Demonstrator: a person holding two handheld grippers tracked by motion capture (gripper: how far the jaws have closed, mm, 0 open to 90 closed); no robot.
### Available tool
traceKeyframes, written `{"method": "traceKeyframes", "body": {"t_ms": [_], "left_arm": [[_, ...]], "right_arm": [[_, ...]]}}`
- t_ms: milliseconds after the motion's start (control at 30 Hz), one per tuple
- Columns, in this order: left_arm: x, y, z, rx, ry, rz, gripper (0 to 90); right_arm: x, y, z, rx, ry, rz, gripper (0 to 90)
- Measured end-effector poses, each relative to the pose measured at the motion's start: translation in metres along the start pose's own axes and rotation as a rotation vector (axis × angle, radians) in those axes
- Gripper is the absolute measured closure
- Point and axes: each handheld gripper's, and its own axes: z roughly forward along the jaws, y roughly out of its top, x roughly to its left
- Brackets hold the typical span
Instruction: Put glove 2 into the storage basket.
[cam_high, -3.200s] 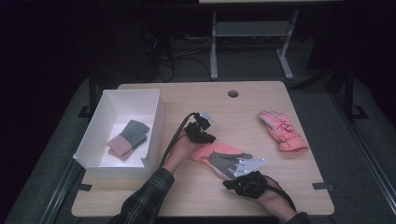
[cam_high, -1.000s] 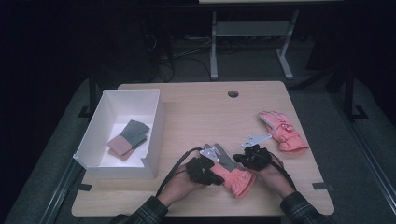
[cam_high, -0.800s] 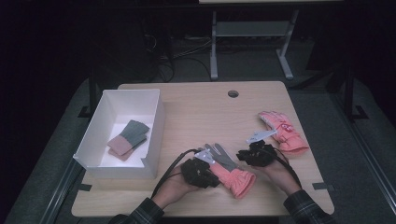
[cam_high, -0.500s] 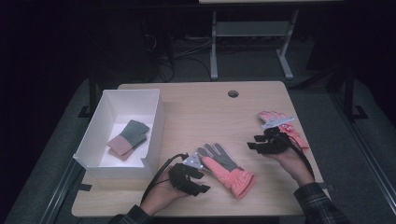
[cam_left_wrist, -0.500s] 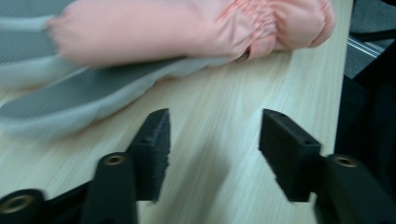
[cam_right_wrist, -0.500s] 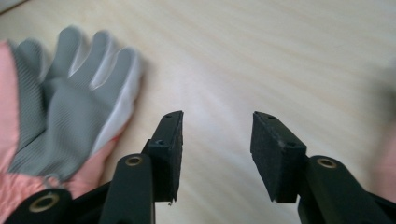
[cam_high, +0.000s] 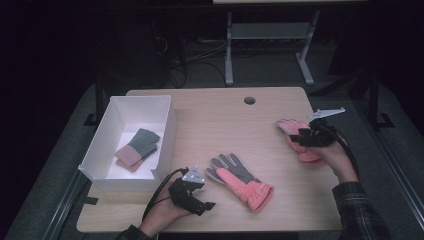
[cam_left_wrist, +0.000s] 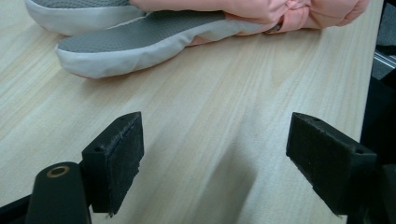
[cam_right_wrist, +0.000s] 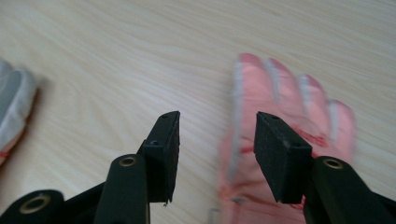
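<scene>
A grey and salmon glove (cam_high: 240, 180) lies flat on the table's front middle, and its grey palm (cam_left_wrist: 154, 42) shows just ahead of my left gripper. That left gripper (cam_high: 204, 204) sits left of the glove near the front edge. Its jaws have just been opening and now stand wide with only bare wood between them (cam_left_wrist: 215, 140). A second pink glove (cam_high: 295, 137) lies at the right. My right gripper (cam_high: 299, 141) hovers over it. Its jaws have just been opening and stand partly apart (cam_right_wrist: 217, 135) above the glove's edge (cam_right_wrist: 289, 107), not pressing on it.
A white box (cam_high: 167, 125) stands at the left with a folded grey and pink pair (cam_high: 137, 147) inside. A round cable hole (cam_high: 249, 100) is in the table's far side. A metal stand (cam_high: 270, 35) is behind the table.
Both grippers have let go of the grey and salmon glove and opened. The left one drew back to the left. The right one swung right and up to the pink glove.
</scene>
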Motion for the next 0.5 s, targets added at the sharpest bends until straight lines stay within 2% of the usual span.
{"method": "traceKeyframes", "body": {"t_ms": [100, 133, 233, 367, 400, 433, 500], "left_arm": [[0.001, 0.0, 0.002, 0.003, -0.001, 0.006, 18.7], [0.001, 0.0, 0.002, 0.003, -0.001, 0.006, 18.7], [0.002, -0.001, 0.002, 0.011, 0.006, 0.012, 18.7], [0.004, -0.001, 0.001, 0.014, 0.008, 0.014, 18.8], [0.004, 0.0, 0.001, 0.006, 0.006, 0.006, 18.8], [0.004, 0.0, 0.001, 0.007, 0.006, 0.005, 18.8], [0.005, 0.0, 0.001, 0.015, 0.007, 0.01, 18.9]], "right_arm": [[-0.018, -0.008, -0.004, -0.01, -0.031, 0.043, 50.8], [-0.018, -0.008, -0.004, -0.01, -0.031, 0.043, 50.8], [-0.031, -0.014, -0.002, 0.002, -0.043, 0.088, 52.0], [-0.039, -0.016, 0.003, 0.002, -0.042, 0.102, 52.6], [-0.042, -0.017, 0.007, 0.009, -0.046, 0.108, 52.7], [-0.045, -0.02, 0.014, 0.04, -0.044, 0.115, 52.4], [-0.046, -0.021, 0.017, 0.052, -0.039, 0.114, 52.1]]}}
